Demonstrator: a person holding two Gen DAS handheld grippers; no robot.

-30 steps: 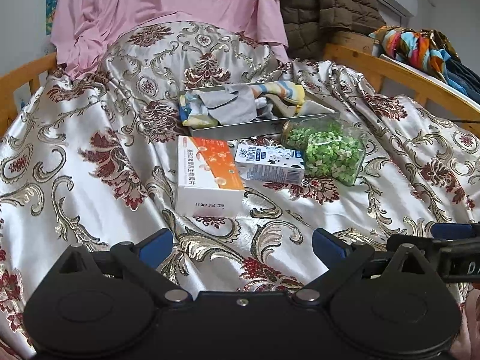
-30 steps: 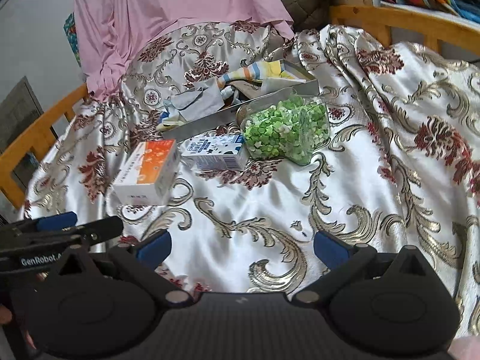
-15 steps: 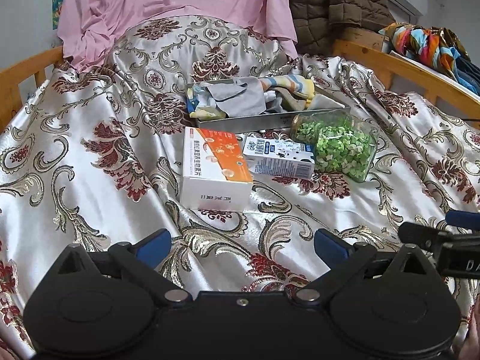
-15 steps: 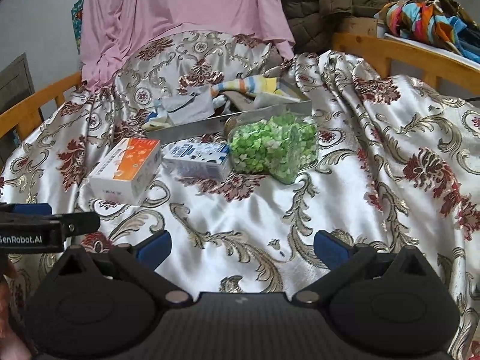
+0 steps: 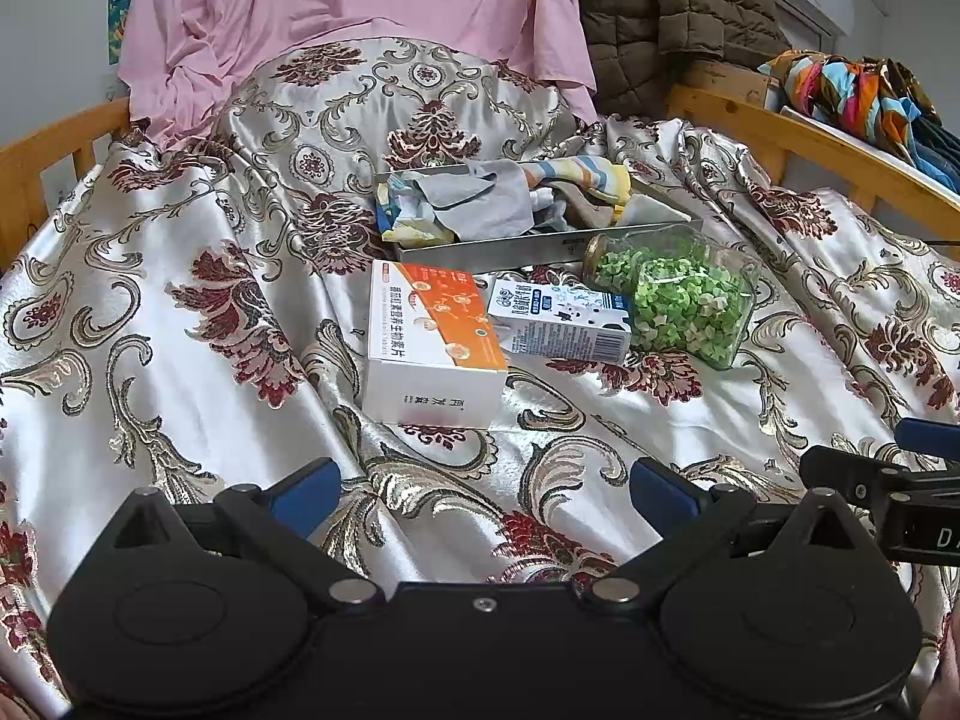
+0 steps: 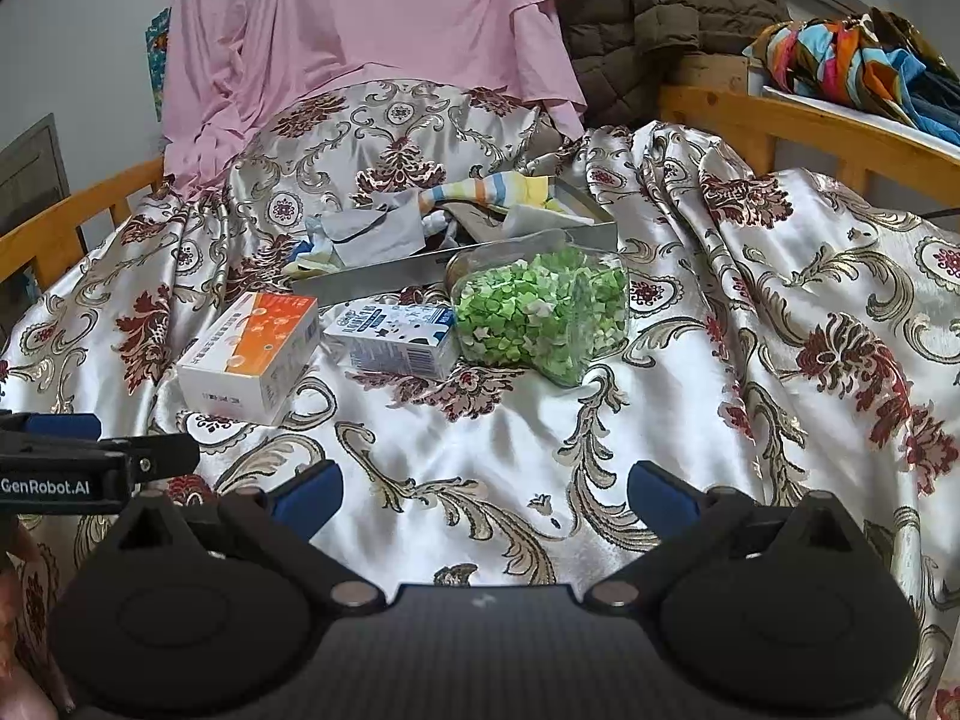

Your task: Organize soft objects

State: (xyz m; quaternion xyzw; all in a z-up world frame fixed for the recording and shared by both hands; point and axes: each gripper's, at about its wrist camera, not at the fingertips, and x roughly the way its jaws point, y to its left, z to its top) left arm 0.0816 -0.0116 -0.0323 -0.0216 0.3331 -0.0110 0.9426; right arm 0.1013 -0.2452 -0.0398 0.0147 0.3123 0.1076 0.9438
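A metal tray (image 5: 516,246) (image 6: 384,276) on the patterned bedspread holds a pile of socks and cloths: a grey cloth (image 5: 486,207) (image 6: 372,234) and a striped sock (image 5: 570,174) (image 6: 486,189). In front of it lie an orange and white box (image 5: 429,336) (image 6: 252,348), a small milk carton (image 5: 558,324) (image 6: 393,339) and a clear jar of green bits (image 5: 678,294) (image 6: 540,312). My left gripper (image 5: 483,489) is open and empty, well short of the box. My right gripper (image 6: 483,489) is open and empty, well short of the jar.
The bed has wooden rails (image 5: 810,144) (image 6: 78,216) on both sides. A pink sheet (image 5: 360,6) hangs behind, with a brown padded jacket (image 5: 690,12) and colourful clothes (image 5: 852,90) at the back right. Each gripper shows at the edge of the other's view.
Both grippers have pulled back and lifted a little, so the objects sit slightly farther and lower in view. Both stay open and empty. Nothing on the bed has moved.
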